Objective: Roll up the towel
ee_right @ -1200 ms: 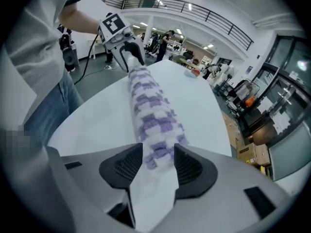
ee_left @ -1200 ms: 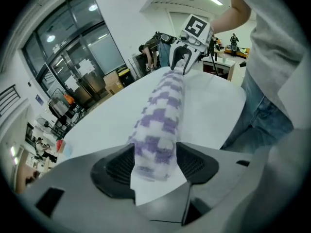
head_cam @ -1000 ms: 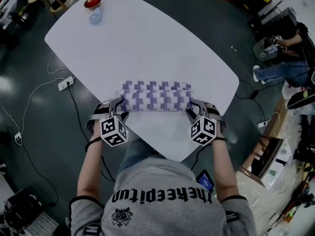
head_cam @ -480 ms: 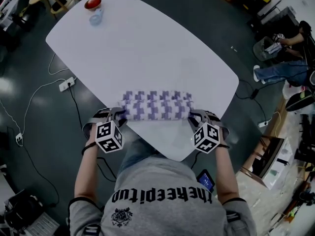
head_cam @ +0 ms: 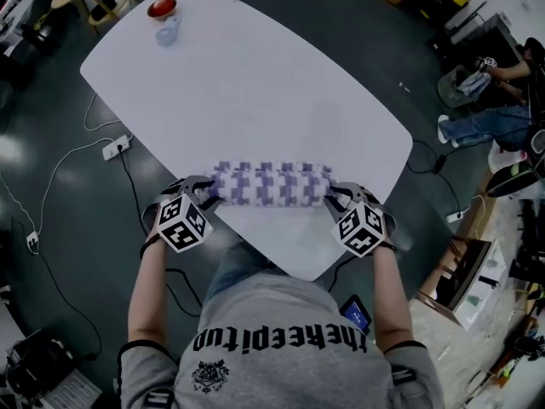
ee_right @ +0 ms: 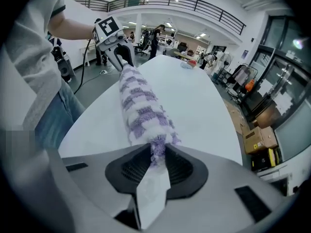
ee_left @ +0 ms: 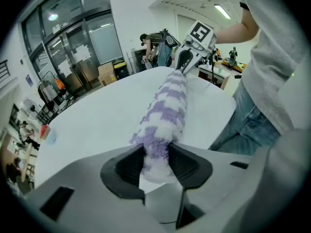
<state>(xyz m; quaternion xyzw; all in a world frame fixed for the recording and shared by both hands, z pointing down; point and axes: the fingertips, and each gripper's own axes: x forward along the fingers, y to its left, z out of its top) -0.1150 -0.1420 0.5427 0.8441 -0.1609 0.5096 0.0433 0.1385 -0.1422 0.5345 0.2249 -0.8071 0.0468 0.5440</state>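
Two claws, one towel (head_cam: 271,184). Purple-and-white checked towel rolled into long tube, lying on white table (head_cam: 255,83) near its edge on my side. My left claw (ee_left: 155,160) pinches left end of roll, pads pressing into fluffy pile. My right claw (ee_right: 156,165) pinches right end same way, on thinner bit of cloth. Both sets of jaws just closed in on towel ends, then eased back slightly. Both claws angled downward. Red object (head_cam: 161,7) at far table corner, well apart from towel.
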